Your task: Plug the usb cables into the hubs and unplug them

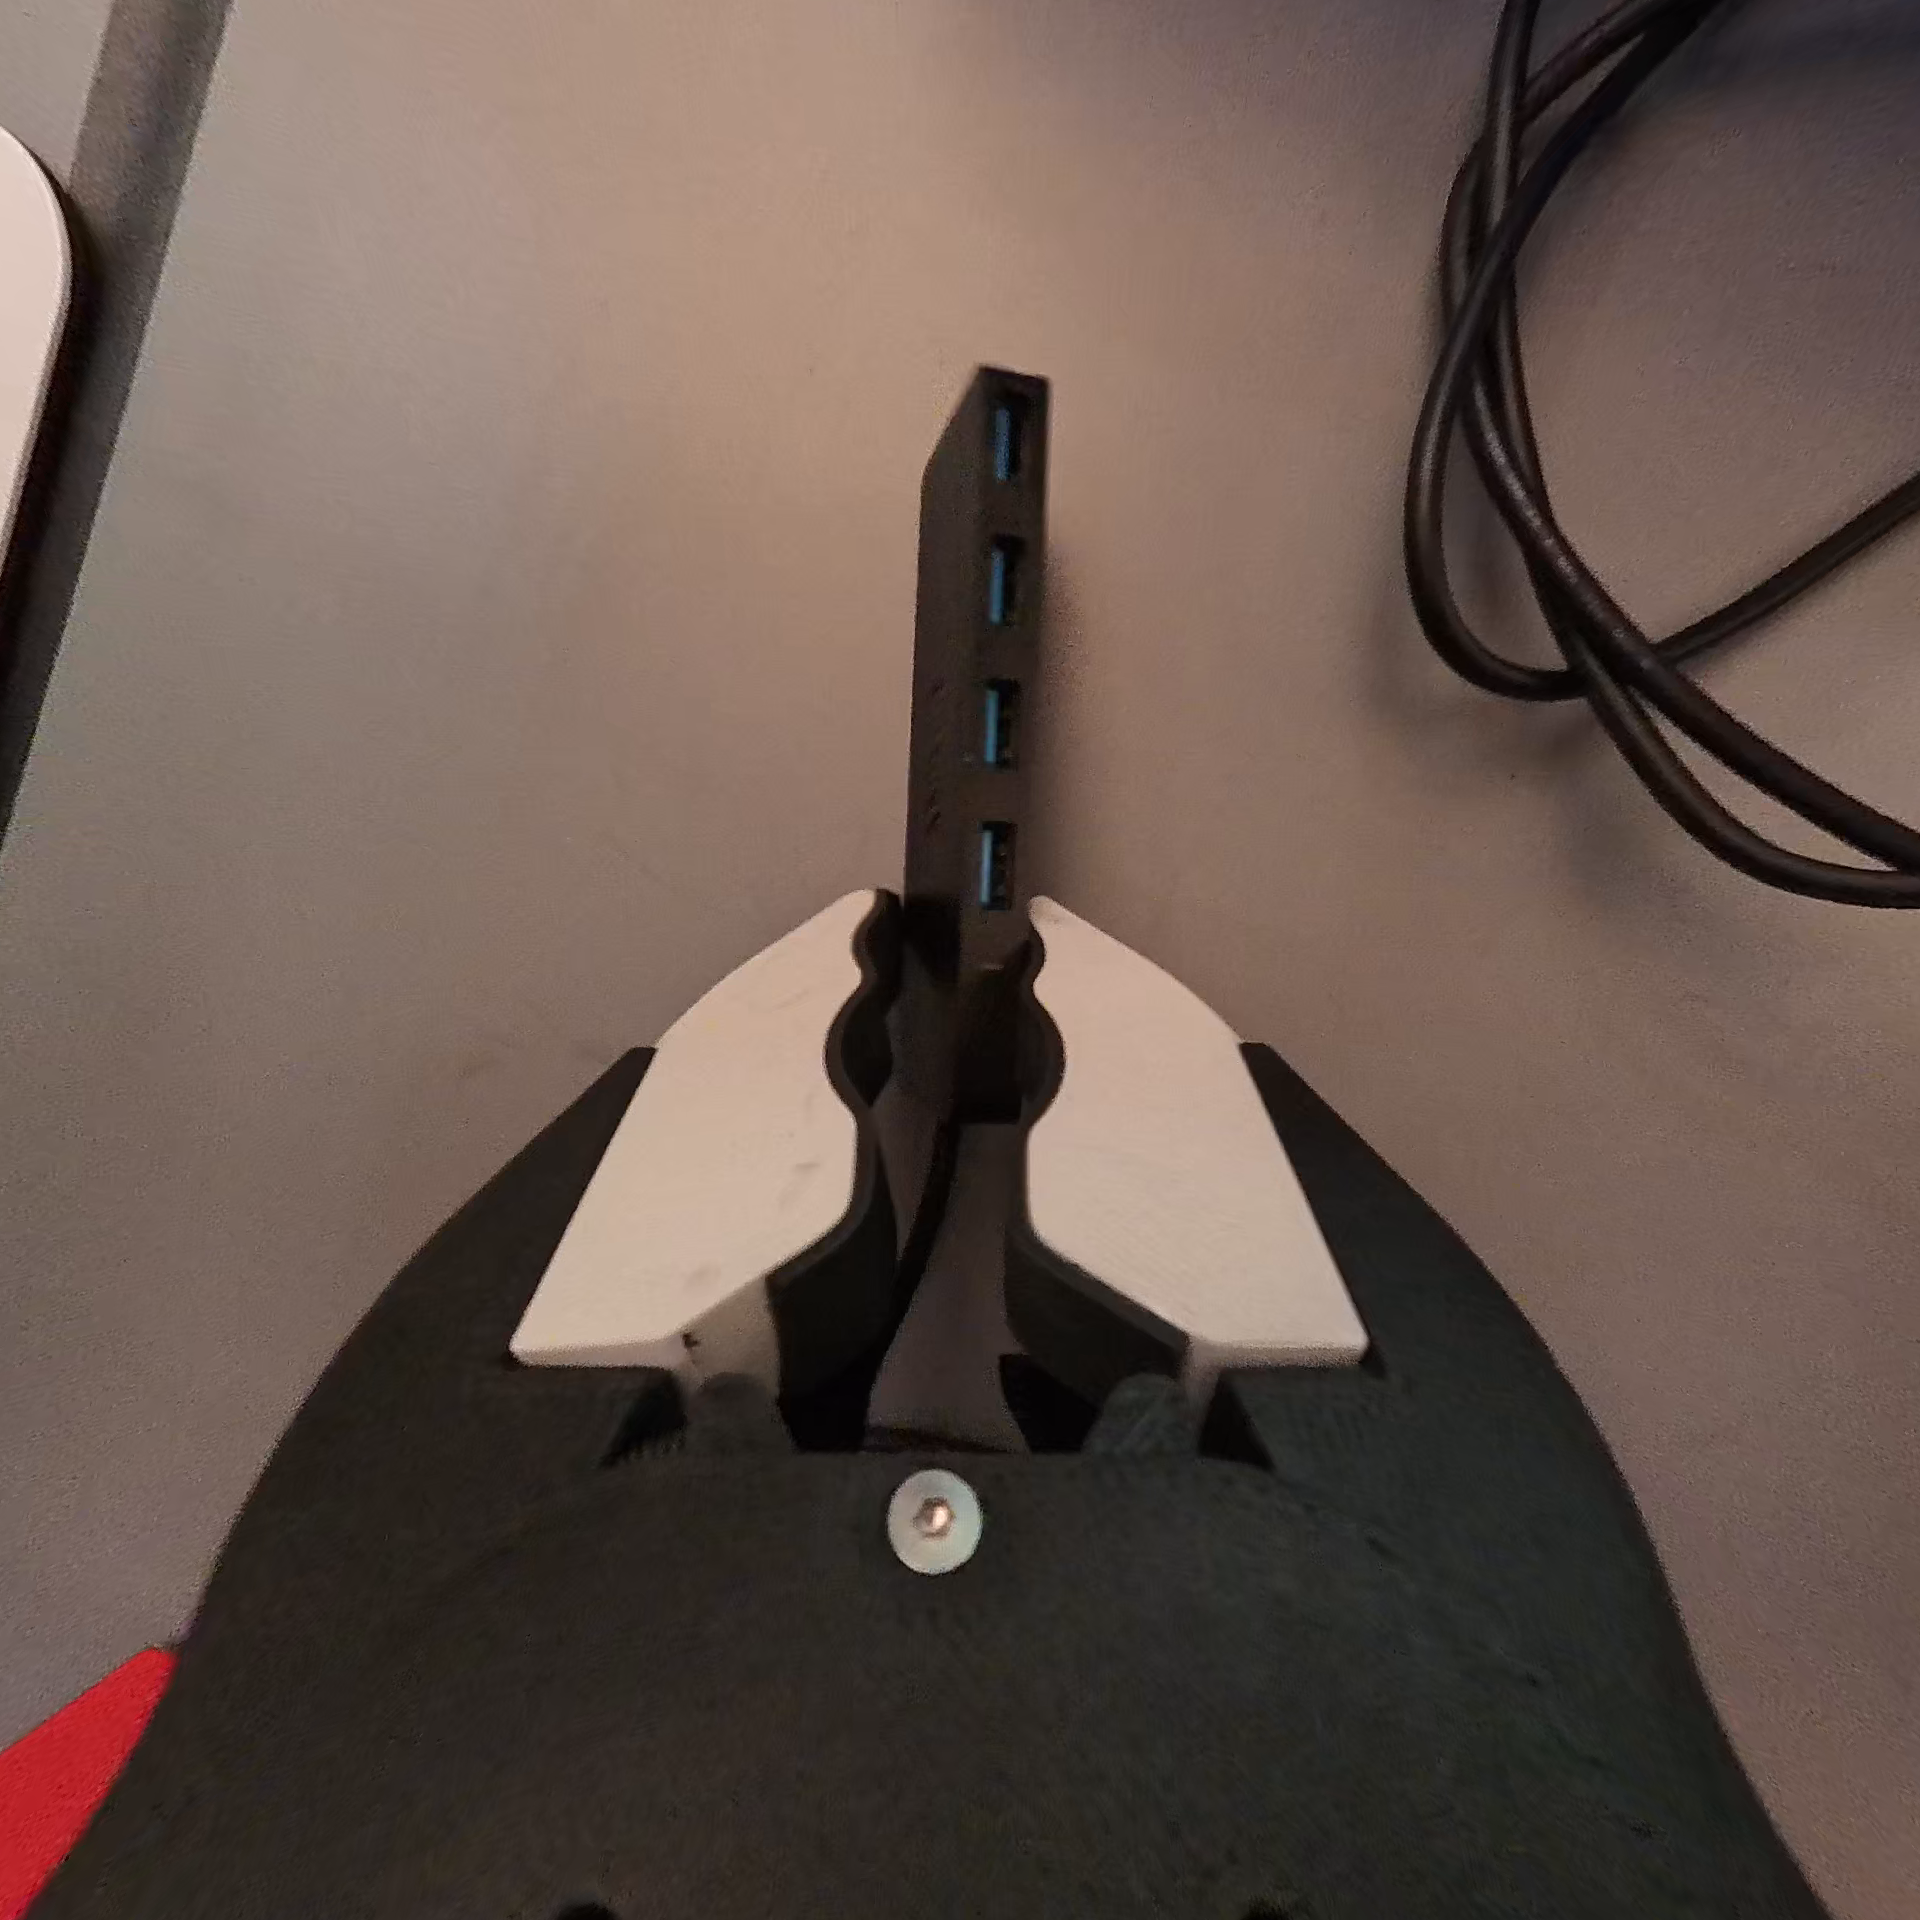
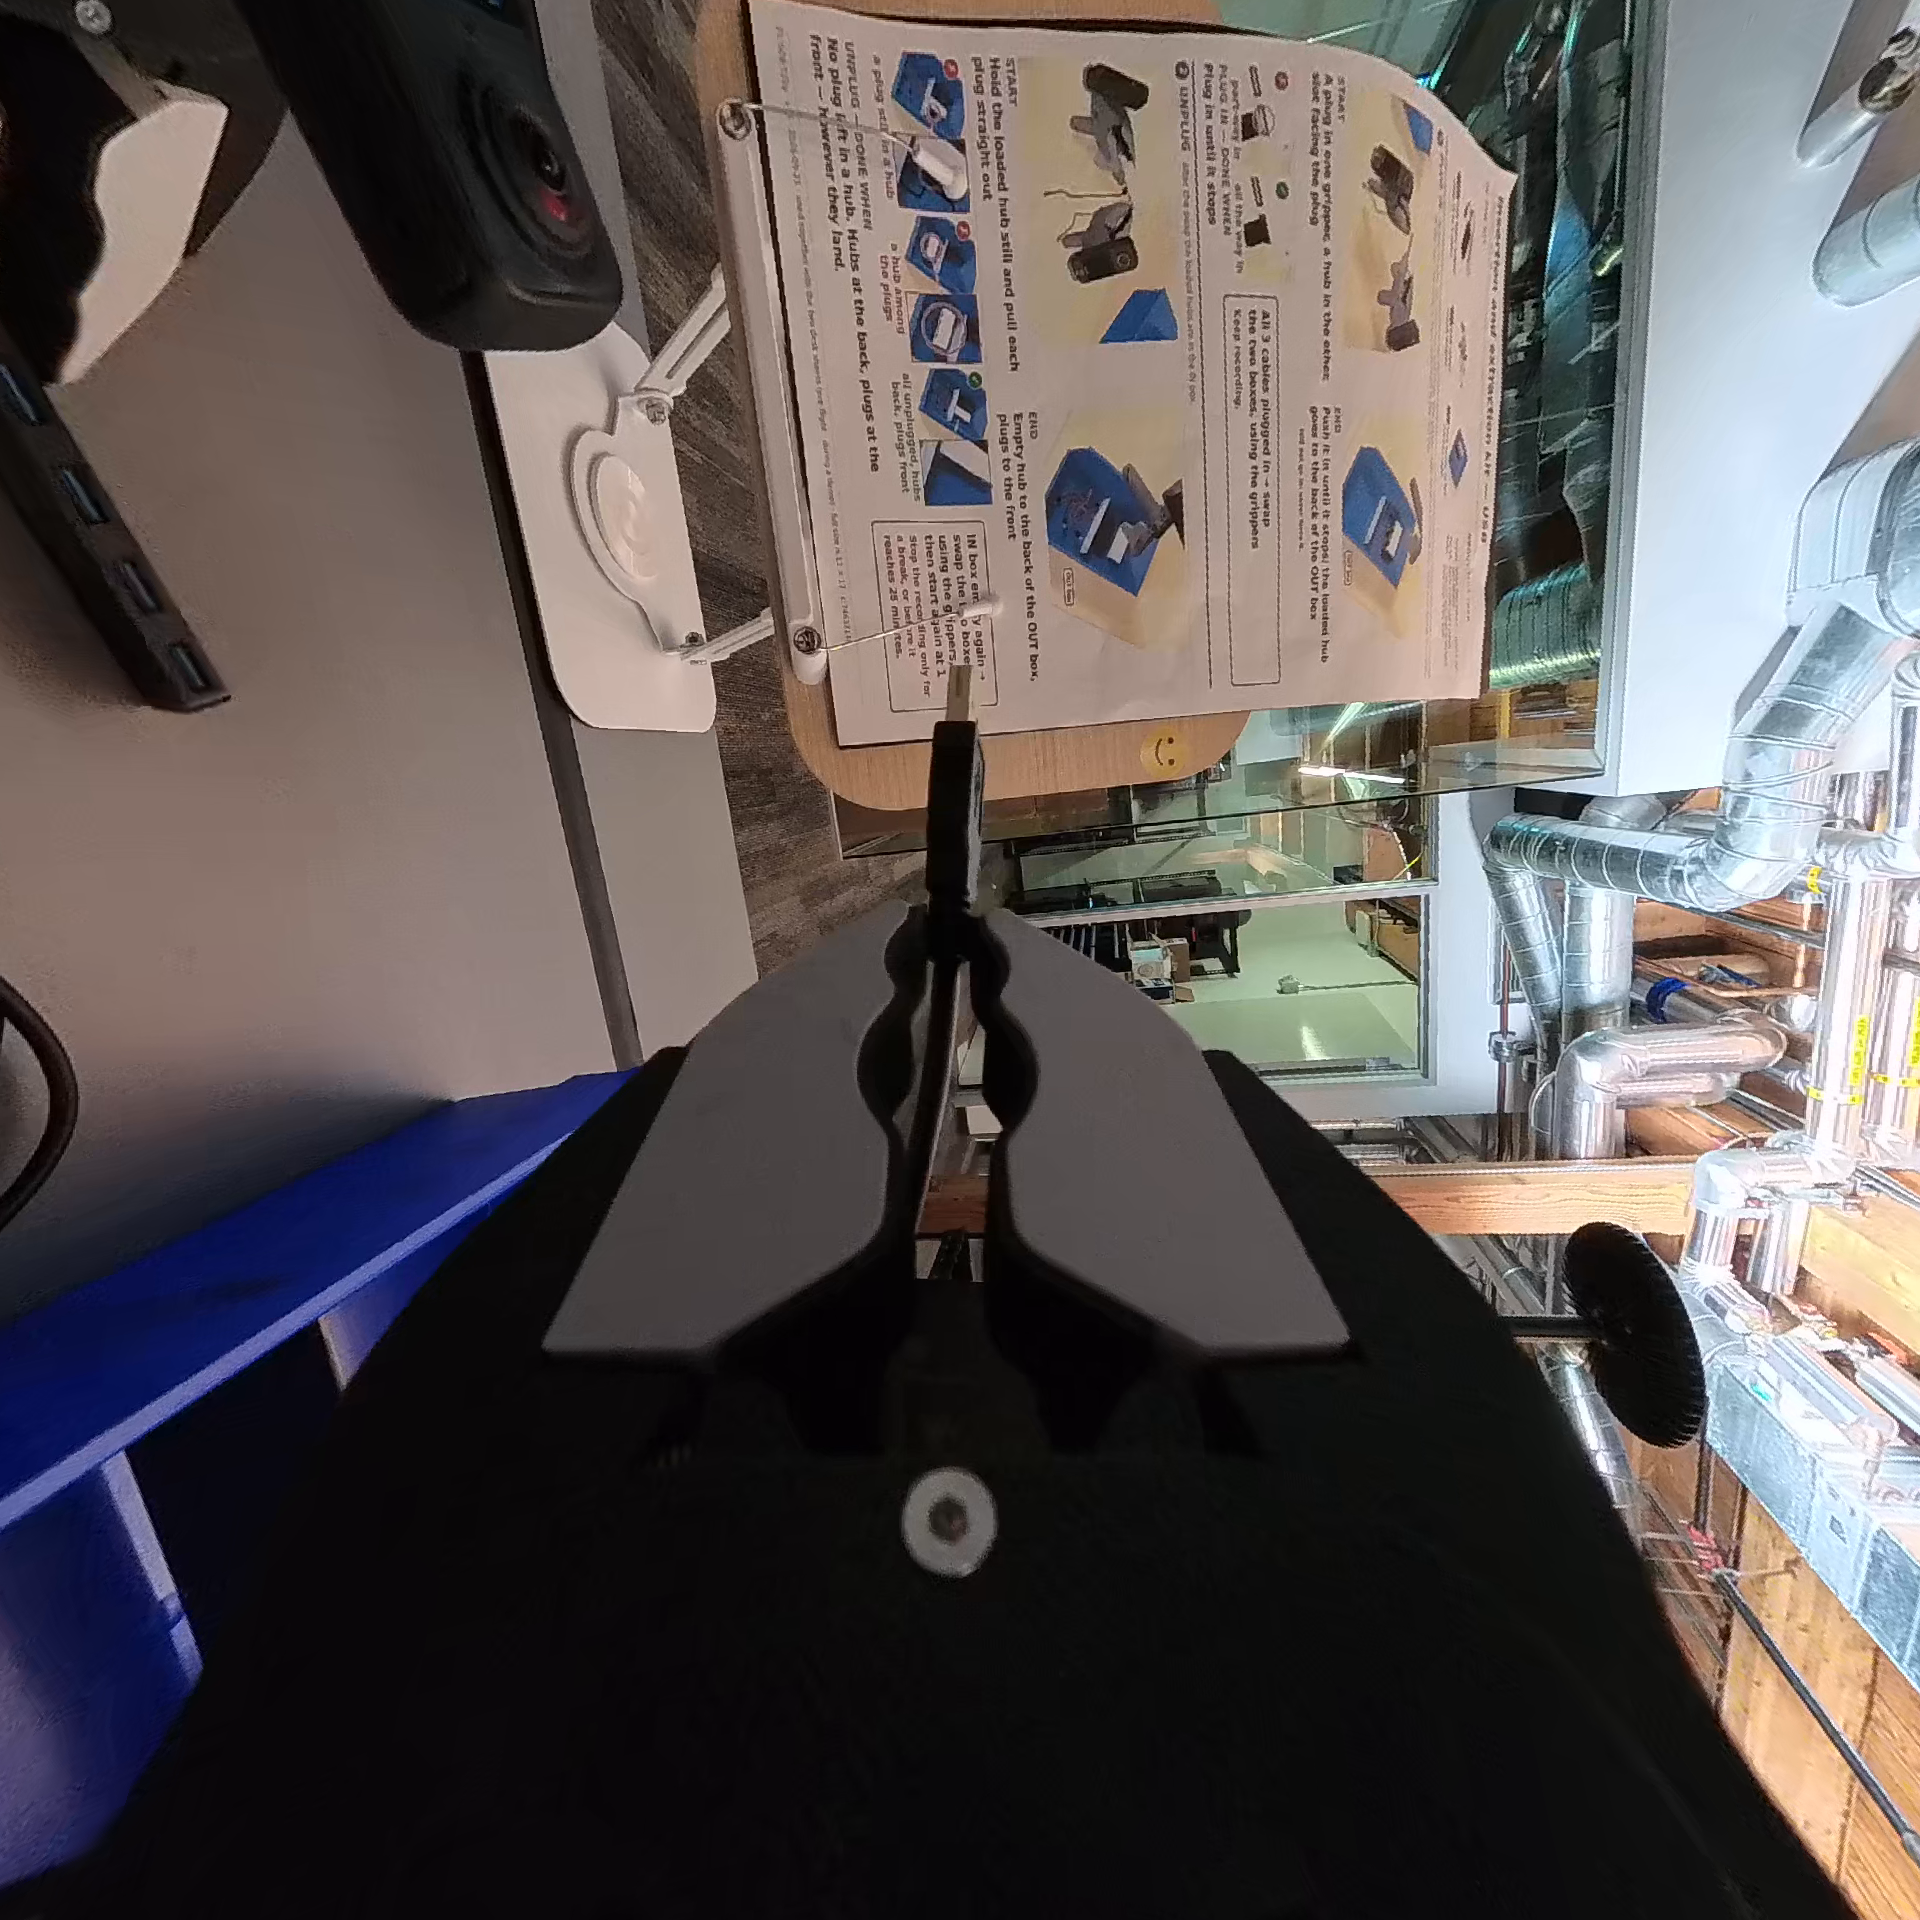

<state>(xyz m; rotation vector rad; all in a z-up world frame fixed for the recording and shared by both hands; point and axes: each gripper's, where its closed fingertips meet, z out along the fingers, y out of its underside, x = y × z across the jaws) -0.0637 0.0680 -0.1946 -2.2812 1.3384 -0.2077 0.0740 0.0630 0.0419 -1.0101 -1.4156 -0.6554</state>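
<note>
Clamping one black USB hub [image 1: 971,665] by its near end, the left gripper [image 1: 948,920] has its two white fingers [image 1: 727,1132] drawn in narrow around the hub's body. The hub stands out forward along the fingers, above the grey table [image 1: 520,520], with its row of four blue ports [image 1: 1000,587] facing the camera's right; all four ports are empty. A thin black lead runs back from the hub's held end between the fingers. Farther off to the right, one bundle of black cable [image 1: 1538,540] lies looped on the table, well apart from the hub. At the far left edge sits one pale rounded object [image 1: 26,343], only partly in view.

In the right wrist view, the right gripper [image 2: 948,914] is closed narrowly on one black USB plug [image 2: 956,810], its metal tip [image 2: 958,698] pointing forward and free of any port. The plug's cable trails back between the two grey fingers [image 2: 748,1143]. To the left, a blue box [image 2: 208,1299] sits near the gripper. Farther up at the left edge, the same hub appears again, with the other gripper and its one camera [image 2: 488,177] above it. Beyond the plug, one printed instruction sheet [image 2: 1122,353] rests on a wooden board held by a white stand [image 2: 623,520].
</note>
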